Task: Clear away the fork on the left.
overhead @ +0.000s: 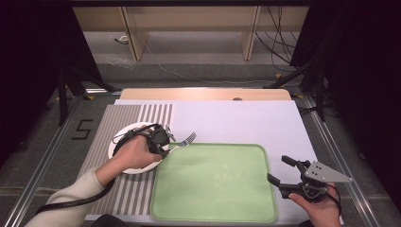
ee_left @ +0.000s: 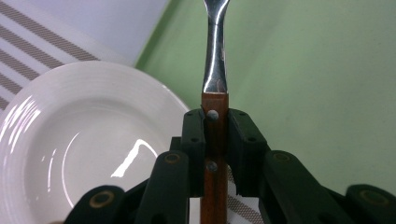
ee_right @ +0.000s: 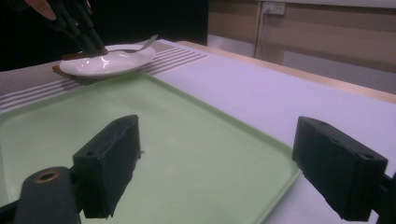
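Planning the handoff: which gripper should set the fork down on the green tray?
Left. The left gripper already clamps the fork by its wooden handle at the green tray edge, beside the white plate. The right gripper is open, holding nothing.

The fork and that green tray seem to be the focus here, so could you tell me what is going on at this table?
A person holds a tool in each hand. The left tool is shut on the wooden handle of a fork, holding it off the table between the white plate and the green tray, tines pointing away from the person. The plate sits on a striped placemat left of the tray, and both look bare. The right tool hangs open at the tray's right edge, holding nothing.
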